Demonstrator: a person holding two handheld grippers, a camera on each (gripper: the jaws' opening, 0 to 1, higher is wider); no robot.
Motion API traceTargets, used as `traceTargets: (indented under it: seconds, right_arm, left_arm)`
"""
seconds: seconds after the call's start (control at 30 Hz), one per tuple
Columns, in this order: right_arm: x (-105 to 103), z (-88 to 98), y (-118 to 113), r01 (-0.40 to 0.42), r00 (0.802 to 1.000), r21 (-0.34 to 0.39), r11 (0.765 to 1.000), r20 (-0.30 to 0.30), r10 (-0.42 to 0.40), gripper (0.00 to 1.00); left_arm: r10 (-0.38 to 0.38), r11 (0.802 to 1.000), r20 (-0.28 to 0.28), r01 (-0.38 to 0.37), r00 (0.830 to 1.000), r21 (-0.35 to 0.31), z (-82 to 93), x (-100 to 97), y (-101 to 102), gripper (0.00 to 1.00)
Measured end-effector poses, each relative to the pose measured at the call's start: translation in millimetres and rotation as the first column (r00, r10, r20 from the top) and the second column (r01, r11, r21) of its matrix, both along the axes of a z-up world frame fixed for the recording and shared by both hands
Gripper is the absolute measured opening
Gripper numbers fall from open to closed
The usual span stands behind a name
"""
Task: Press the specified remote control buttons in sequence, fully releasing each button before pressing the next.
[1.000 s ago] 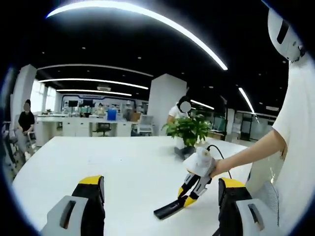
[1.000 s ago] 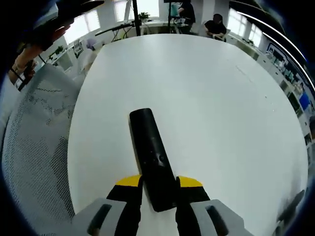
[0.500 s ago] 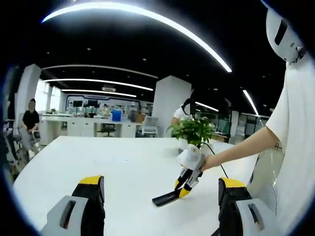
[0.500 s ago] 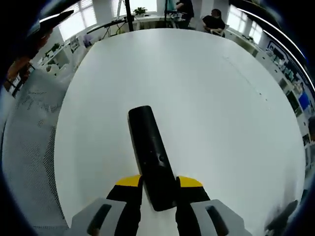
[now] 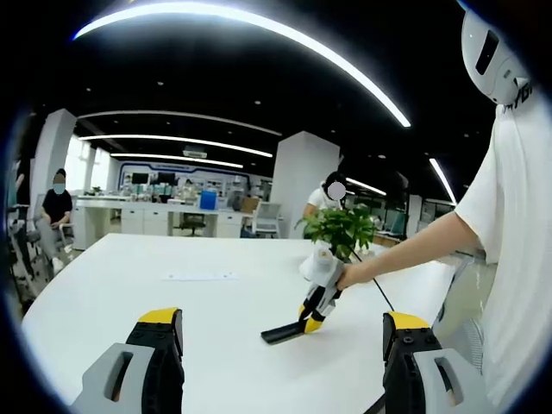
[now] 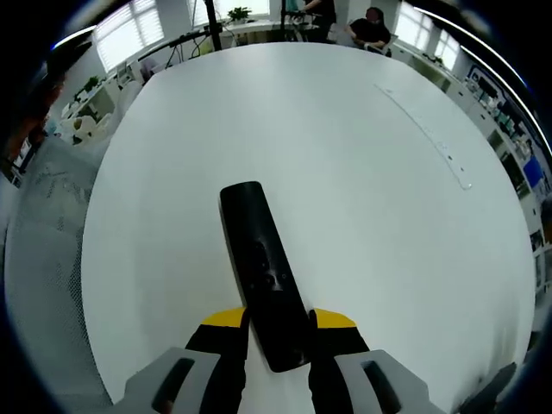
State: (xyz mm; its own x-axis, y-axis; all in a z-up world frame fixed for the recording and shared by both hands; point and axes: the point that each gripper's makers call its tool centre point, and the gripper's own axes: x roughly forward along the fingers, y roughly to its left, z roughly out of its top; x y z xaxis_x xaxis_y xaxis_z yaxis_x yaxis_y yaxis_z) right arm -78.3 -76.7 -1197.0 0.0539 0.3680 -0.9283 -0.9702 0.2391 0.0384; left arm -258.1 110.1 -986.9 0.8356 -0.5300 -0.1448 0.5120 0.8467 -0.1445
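A long black remote control (image 6: 259, 259) juts forward from my right gripper (image 6: 279, 321), whose yellow-tipped jaws are shut on its near end, above the white table (image 6: 379, 233). From the left gripper view, that right gripper (image 5: 309, 312) is held by a hand at the centre right, with the remote (image 5: 280, 332) slanting down towards the table (image 5: 155, 289). My left gripper (image 5: 280, 349) stands open at the bottom of its view. Its jaws are wide apart and hold nothing, well short of the remote.
A potted green plant (image 5: 341, 228) stands at the table's far side. A thin white strip (image 6: 431, 142) lies on the table top, also visible as a flat strip (image 5: 198, 277). A mesh chair (image 6: 39, 224) sits beside the table edge. People sit at desks beyond.
My right gripper has carried the remote farther out over the table, leftward in the left gripper view. Both views have shifted with the hands. Both grippers' states are unchanged.
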Motion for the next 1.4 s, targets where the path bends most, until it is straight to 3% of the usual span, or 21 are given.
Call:
traceTargets:
  seconds: [0.23,0.3,0.5,0.57,0.63,0.73,0.93,0.97,1.13,1.37,1.4]
  right_arm:
    - [-0.1,0.8,-2.8,0.019,1.0,0.014,1.0,0.011,-0.019,0.29]
    - [0.3,1.9,-1.6,0.052,0.999,0.05,0.997,0.004,-0.053,0.3]
    - [-1.4,7.8,-5.2,0.216,0.976,0.171,0.961,0.001,-0.22,0.52]
    - [-3.3,14.1,-3.8,0.287,0.956,0.25,0.925,-0.013,-0.294,0.58]
    - [-3.3,21.6,-6.1,0.39,0.916,0.33,0.86,-0.048,-0.398,0.64]
    - [-5.8,34.5,-11.9,0.468,0.871,0.426,0.774,-0.075,-0.486,0.74]
    - [-20.7,66.8,-30.5,0.506,0.807,0.554,0.661,-0.034,-0.59,0.88]
    - [-22.4,68.6,-32.3,0.513,0.8,0.558,0.653,-0.035,-0.599,0.89]
    - [-46.7,95.4,-48.6,0.558,0.728,0.634,0.535,-0.064,-0.683,0.97]
    - [-86.7,124.8,-60.0,0.549,0.687,0.685,0.479,-0.042,-0.726,0.99]
    - [-92.2,128.1,-60.1,0.546,0.686,0.687,0.48,-0.037,-0.727,0.99]
  left_arm:
    - [0.025,1.0,0.0,-0.025,1.0,-0.003,2.2,0.7,6.6,1.0]
    - [0.027,1.0,-0.003,-0.027,1.0,-0.006,3.2,1.3,7.1,1.0]
    - [0.032,1.0,-0.007,-0.032,0.999,0.0,1.2,3.1,7.8,1.0]
    - [0.038,0.999,-0.013,-0.038,0.999,-0.003,-1.5,4.0,8.5,1.0]
    - [0.045,0.999,-0.018,-0.045,0.999,-0.006,-3.6,4.7,9.1,1.0]
    - [0.05,0.999,-0.021,-0.05,0.999,-0.016,-6.0,5.1,9.0,1.0]
    - [0.052,0.998,-0.026,-0.053,0.998,-0.019,-10.7,6.5,9.8,1.0]
    - [0.052,0.998,-0.028,-0.053,0.998,-0.019,-11.6,6.9,9.9,1.0]
    - [0.049,0.999,-0.029,-0.049,0.998,-0.007,-13.7,8.5,8.2,1.0]
    - [0.035,0.999,-0.029,-0.036,0.999,-0.007,-10.8,9.6,-1.1,1.0]
    - [0.035,0.999,-0.028,-0.036,0.999,-0.001,-10.2,9.4,-2.8,1.0]
